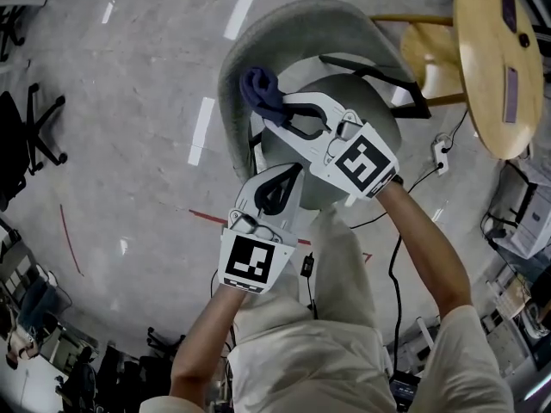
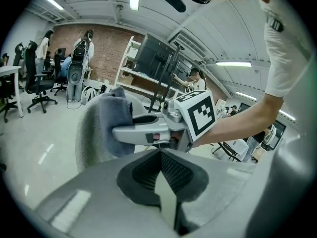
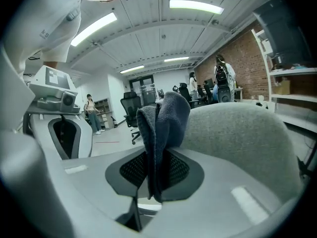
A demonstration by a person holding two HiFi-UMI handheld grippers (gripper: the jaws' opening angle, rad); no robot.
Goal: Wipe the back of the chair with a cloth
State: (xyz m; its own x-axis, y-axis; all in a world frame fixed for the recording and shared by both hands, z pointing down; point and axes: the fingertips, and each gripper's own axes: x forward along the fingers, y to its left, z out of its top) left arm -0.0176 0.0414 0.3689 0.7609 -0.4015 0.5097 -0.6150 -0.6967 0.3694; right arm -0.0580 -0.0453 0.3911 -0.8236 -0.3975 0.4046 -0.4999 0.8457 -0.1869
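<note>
The grey upholstered chair back (image 1: 293,24) curves round the top of the head view, above its seat (image 1: 379,119). A dark blue cloth (image 1: 256,89) is bunched against the inner left side of the back, and my right gripper (image 1: 269,110) is shut on it. In the right gripper view the cloth (image 3: 161,133) stands up between the pads, touching the chair back (image 3: 237,133). My left gripper (image 1: 295,169) hovers shut over the seat's front, holding nothing; its pads meet at the tips (image 2: 161,152). From it I see the cloth (image 2: 114,123) pressed on the chair back (image 2: 89,133).
A round wooden table (image 1: 495,58) and a wooden stool (image 1: 430,54) stand at the right behind the chair. A power strip (image 1: 440,153) and cables lie on the floor at the right. A black office chair (image 1: 34,136) is far left. The person's legs are below.
</note>
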